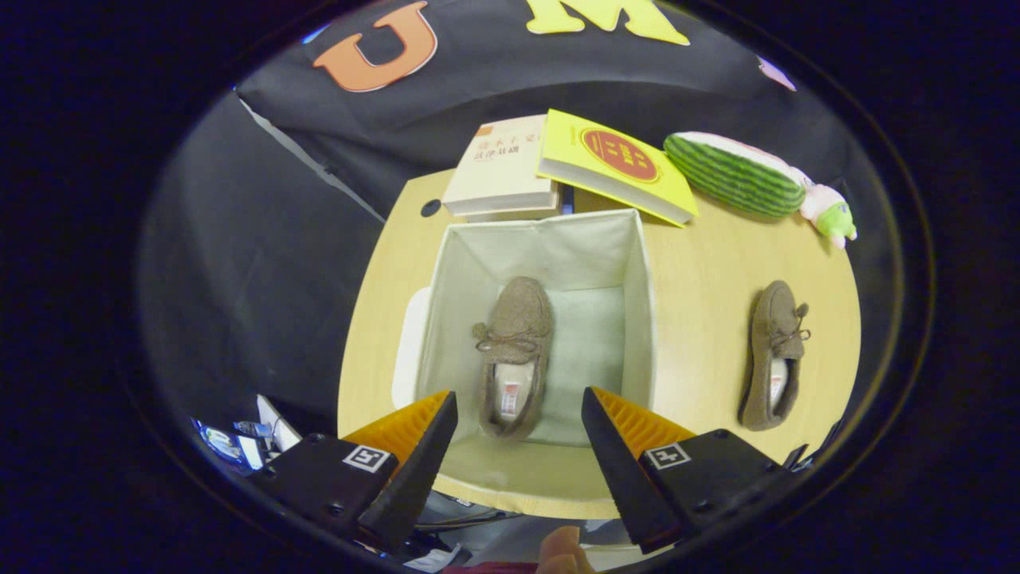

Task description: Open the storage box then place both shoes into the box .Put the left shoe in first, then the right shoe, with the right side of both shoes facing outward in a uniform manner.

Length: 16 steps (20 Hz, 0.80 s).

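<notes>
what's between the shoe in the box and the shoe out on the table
In the gripper view, the box's right wall and a strip of bare table lie between the boxed shoe and the other shoe. The tongs are open, empty.

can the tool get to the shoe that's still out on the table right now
Probably yes. The shoe on the table lies in the open beside the storage box, nothing on or against it, and the tool is open and holds nothing.
</notes>
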### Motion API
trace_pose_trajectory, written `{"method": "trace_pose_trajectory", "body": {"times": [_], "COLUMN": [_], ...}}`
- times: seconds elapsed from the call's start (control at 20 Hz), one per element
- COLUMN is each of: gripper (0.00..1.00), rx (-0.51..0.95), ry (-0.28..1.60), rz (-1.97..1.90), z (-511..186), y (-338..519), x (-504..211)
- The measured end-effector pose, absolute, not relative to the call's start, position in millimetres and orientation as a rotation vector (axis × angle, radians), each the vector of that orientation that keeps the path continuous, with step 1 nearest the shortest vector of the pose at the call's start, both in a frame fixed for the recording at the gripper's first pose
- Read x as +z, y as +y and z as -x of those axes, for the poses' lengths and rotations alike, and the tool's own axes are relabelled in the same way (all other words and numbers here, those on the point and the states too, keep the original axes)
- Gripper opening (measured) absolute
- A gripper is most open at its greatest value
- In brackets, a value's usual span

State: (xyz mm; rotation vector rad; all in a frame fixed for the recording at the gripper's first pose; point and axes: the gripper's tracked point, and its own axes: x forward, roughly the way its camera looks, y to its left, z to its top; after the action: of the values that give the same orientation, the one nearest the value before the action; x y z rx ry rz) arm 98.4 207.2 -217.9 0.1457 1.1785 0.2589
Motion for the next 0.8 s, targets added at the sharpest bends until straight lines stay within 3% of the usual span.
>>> {"method": "trace_pose_trajectory", "body": {"times": [0.35, 0.8], "gripper": [1.00, 1.00], "rx": [0.283, 0.122], "ry": [1.159, 1.207], "rz": [-0.121, -0.097], "z": [-94, -109], "y": [114, -46], "x": [-195, -241]}}
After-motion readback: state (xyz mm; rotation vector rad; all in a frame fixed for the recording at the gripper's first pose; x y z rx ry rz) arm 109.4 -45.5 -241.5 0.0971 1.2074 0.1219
